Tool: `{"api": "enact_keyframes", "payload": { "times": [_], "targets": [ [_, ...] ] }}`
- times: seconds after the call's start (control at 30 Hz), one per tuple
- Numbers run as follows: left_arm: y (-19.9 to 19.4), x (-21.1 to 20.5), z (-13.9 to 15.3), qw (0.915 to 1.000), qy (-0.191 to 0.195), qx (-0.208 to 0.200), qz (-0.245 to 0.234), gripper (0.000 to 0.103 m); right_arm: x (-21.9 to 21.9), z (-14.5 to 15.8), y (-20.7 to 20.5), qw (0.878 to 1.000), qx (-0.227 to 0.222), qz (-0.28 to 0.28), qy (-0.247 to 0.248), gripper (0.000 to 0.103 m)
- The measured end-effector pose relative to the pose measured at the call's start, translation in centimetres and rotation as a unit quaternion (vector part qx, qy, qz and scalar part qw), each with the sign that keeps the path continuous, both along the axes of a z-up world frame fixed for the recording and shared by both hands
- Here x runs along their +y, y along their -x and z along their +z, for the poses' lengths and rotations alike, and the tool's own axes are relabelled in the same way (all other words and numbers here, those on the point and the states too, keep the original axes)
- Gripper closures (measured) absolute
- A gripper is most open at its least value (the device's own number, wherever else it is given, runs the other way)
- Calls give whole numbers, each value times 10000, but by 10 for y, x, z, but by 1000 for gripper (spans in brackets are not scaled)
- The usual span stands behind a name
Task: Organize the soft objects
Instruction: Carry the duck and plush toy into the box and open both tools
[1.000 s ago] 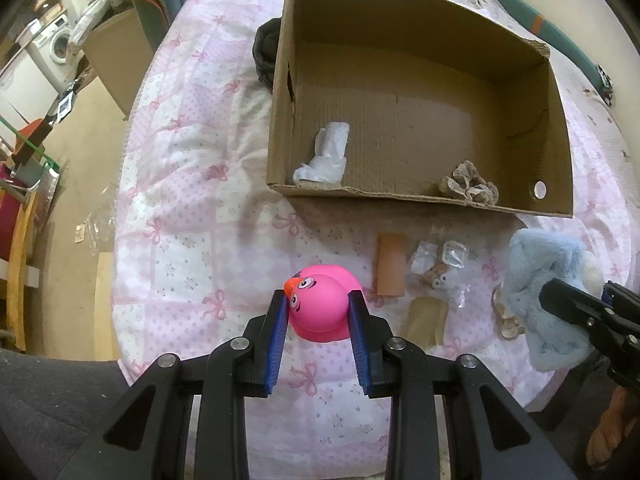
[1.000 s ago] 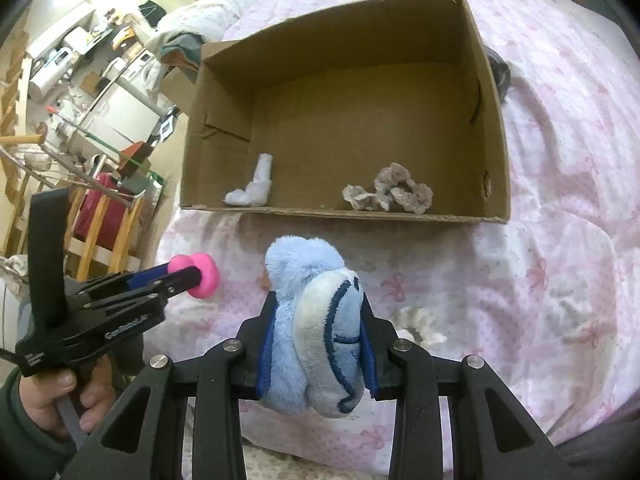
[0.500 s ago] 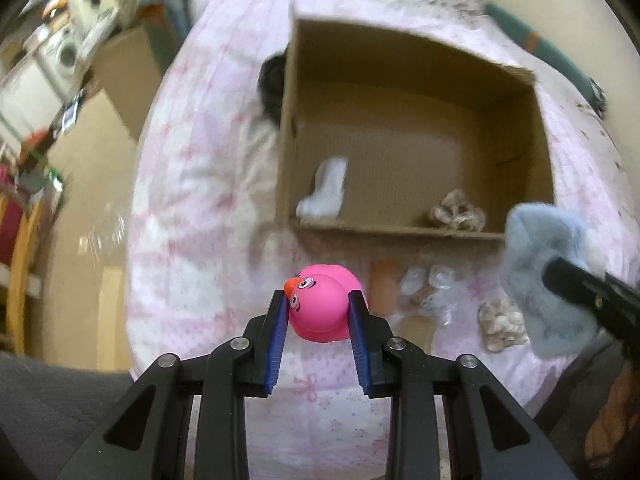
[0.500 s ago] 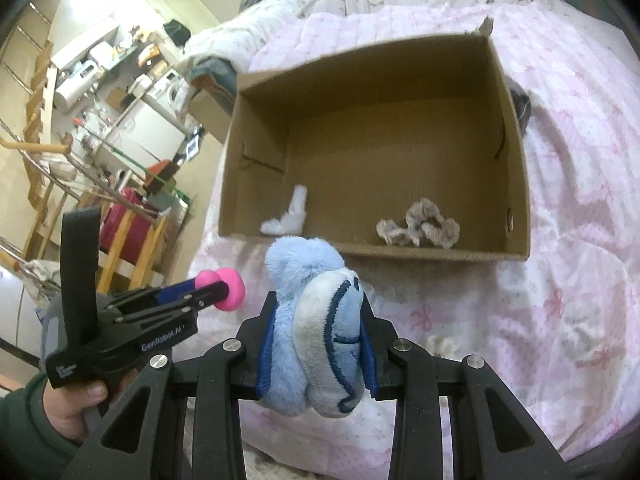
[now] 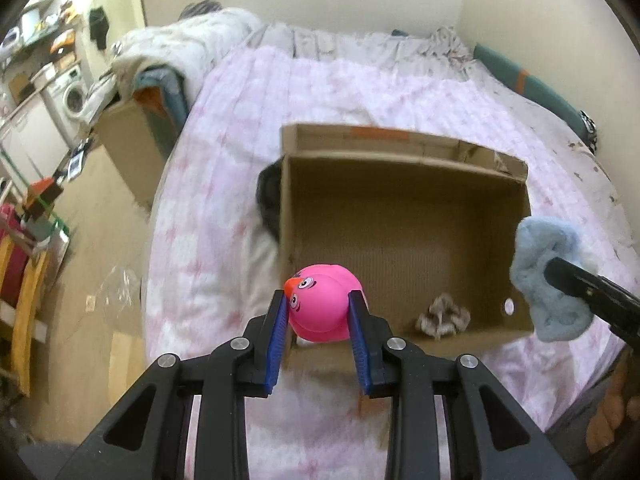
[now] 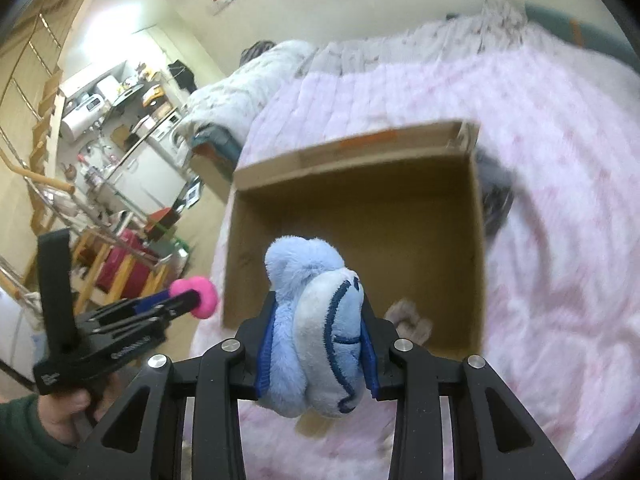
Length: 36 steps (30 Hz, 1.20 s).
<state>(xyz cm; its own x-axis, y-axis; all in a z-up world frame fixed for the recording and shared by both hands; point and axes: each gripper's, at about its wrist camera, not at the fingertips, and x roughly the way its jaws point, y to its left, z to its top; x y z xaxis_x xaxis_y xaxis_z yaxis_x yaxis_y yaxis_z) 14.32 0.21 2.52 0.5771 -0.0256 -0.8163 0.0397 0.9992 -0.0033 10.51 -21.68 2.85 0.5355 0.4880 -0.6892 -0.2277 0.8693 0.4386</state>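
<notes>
Two grippers, each loaded. Left gripper: blue pads clamped on the flanks of a pink rubber duck, beak up and to the left, body sitting high between the fingertips. Grip looks firm across the widest part, likely so the smooth toy does not squirt out. Right gripper: jaws closed on a light blue plush toy, fur bulging above and below the pads; a soft thing, so it is squeezed at its middle.

Both toys are held in the air just short of the near wall of an open cardboard box. The duck is at the box's near left corner, the plush toward the near right wall, seen at the edge of the left view. They are well apart, which leaves room for two separate drops.

Box rests on a pink patterned quilt covering a bed. Inside, near the front wall, lies a beige crumpled fabric piece; most of the visible floor is bare. A dark object lies against the box's outer left wall.

Judgement: carry stage, release over the box interior comes next.
</notes>
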Motion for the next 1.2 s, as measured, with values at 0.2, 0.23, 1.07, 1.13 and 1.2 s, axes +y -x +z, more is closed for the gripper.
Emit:
{"api": "enact_keyframes", "payload": {
  "times": [0.2, 0.23, 1.07, 1.13, 1.2],
  "targets": [
    [-27, -13, -22, 9998, -157, -121, -10, 76, -20, -22, -24, 9989, 28, -459, 26, 66],
    [-30, -12, -28, 9999, -115, -93, -8, 76, -22, -29, -25, 9985, 72, -544, 46, 66],
    [-31, -9, -57, 9996, 275, -47, -30, 76, -11, -63, -32, 9962, 359, -540, 587, 62],
    [-32, -9, -58, 9992, 396, 0, -105, 76, -11, -64, -32, 9959, 357, -567, 610, 60],
    [-32, -10, -57, 9992, 377, -38, -110, 76, -9, -63, -33, 9957, 355, -589, 617, 60]
  ]
}}
